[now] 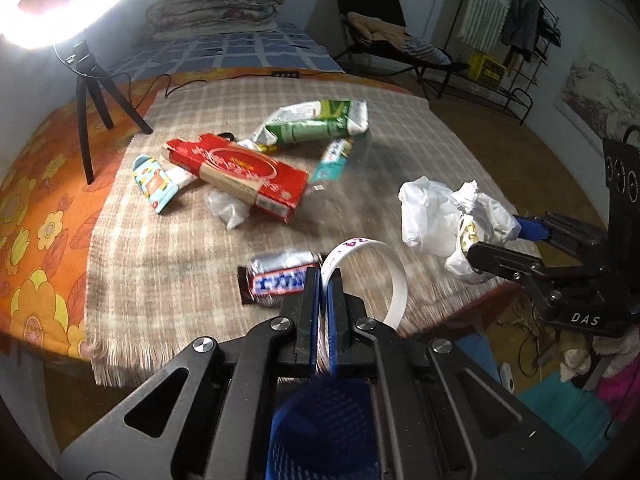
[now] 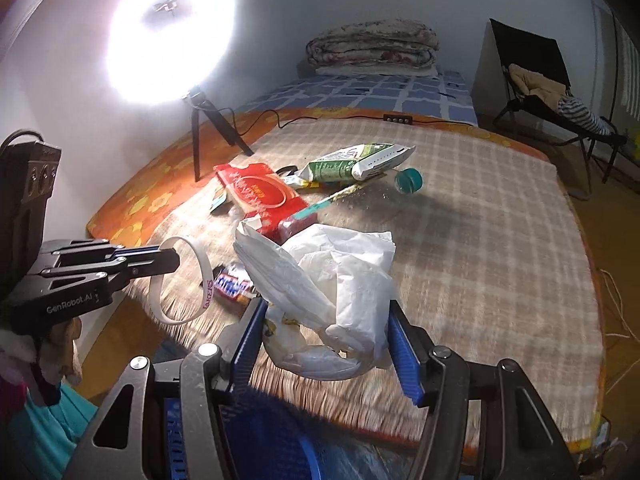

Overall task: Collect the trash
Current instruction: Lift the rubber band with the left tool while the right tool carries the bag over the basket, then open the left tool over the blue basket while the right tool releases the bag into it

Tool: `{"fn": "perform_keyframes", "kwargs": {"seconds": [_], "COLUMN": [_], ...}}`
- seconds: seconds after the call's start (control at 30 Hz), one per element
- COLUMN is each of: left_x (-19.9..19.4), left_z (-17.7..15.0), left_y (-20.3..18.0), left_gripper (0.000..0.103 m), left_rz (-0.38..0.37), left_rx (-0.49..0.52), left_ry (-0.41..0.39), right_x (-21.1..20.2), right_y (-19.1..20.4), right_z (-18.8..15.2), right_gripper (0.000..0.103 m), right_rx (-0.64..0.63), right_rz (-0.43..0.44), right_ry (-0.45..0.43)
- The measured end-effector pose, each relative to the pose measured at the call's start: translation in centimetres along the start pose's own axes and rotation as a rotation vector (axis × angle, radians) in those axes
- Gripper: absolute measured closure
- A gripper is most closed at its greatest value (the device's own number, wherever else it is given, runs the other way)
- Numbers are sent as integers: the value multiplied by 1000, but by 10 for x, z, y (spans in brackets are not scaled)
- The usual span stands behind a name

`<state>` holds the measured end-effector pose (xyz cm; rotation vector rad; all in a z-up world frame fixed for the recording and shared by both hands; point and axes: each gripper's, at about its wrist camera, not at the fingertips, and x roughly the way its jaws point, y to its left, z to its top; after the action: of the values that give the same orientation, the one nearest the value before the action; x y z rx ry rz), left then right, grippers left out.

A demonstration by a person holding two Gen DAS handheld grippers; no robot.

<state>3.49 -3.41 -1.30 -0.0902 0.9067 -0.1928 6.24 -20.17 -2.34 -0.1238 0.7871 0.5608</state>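
My left gripper [image 1: 324, 280] is shut on a white wristband [image 1: 394, 276] and holds it above the table's near edge; the band also shows in the right wrist view [image 2: 182, 280]. My right gripper [image 2: 326, 332] is shut on a crumpled white plastic bag [image 2: 332, 280], seen too in the left wrist view [image 1: 448, 216]. A chocolate bar wrapper [image 1: 276, 278] lies on the plaid cloth [image 1: 180, 264] below the band. Farther back lie a red box [image 1: 244, 172], a green-white packet [image 1: 316, 122], a small light-blue carton [image 1: 154, 184] and a teal sachet [image 1: 334, 158]. A blue mesh basket [image 1: 324, 432] sits under my left gripper.
A ring light on a black tripod [image 1: 90, 92] stands at the table's left back, its cable running across. A teal bottle cap [image 2: 410, 180] lies by the packet. A bed with folded quilts [image 2: 372, 48], a black chair [image 2: 536, 80] and a clothes rack [image 1: 508, 32] are beyond.
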Motion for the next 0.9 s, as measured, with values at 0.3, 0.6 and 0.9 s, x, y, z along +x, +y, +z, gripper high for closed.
{"fn": "perform_keyframes", "kwargs": {"seconds": [0.3, 0.6, 0.9], "left_x": [-12, -1, 14], "left_z": [-38, -85, -120], "left_y": [-5, -13, -13], "left_gripper": [102, 102, 102], "left_rz": [-4, -19, -9], "left_rx": [23, 52, 50], "left_ry": [39, 139, 217], "right_x": [-17, -20, -7], "right_y": [16, 38, 52], "right_z": [-38, -74, -107], "right_gripper": [42, 42, 41], "right_rx": [-51, -105, -144], "right_rz": [18, 43, 54], "right_ry": [56, 119, 196]}}
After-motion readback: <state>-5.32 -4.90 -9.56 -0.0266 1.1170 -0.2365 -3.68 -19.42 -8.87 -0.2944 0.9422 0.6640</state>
